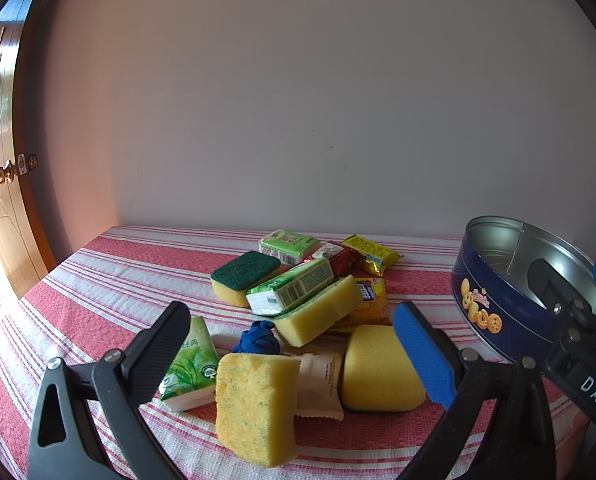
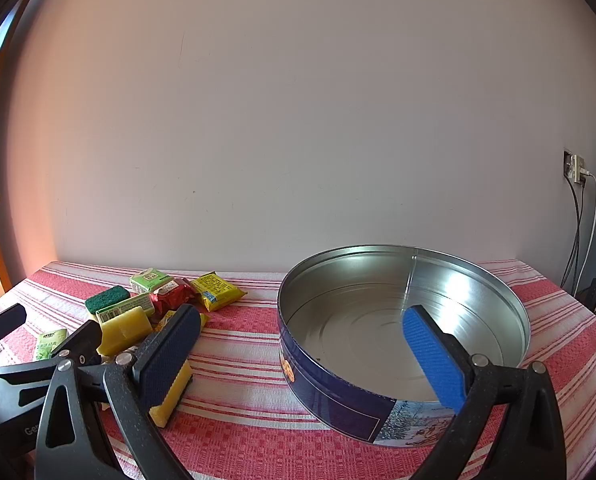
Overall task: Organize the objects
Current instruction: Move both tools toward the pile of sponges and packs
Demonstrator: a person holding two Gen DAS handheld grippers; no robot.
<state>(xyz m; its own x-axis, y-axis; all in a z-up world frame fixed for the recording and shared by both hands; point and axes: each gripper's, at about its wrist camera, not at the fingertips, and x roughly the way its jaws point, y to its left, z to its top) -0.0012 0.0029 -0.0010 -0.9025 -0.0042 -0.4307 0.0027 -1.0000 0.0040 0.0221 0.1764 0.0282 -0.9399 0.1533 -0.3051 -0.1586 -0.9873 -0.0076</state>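
Two wide-open claws above a striped tabletop (image 2: pixel 250 344).
Left claw (image 1: pixel 294 344) gapes, empty, over the heap of sponges (image 1: pixel 258 404) and packets (image 1: pixel 290 244); right claw (image 2: pixel 304 354) gapes, empty, before the blue tin (image 2: pixel 334 404), right of the heap.

left wrist view low over pile (image 1: pixel 298 320), right wrist view low facing tin (image 2: pixel 402 320), both share

A home room: striped tablecloth (image 2: pixel 242 344), wooden door (image 1: pixel 6 216) with brass knob (image 1: pixel 3 175) (left side), plain wall (image 2: pixel 298 140), wall socket (image 2: pixel 575 169).
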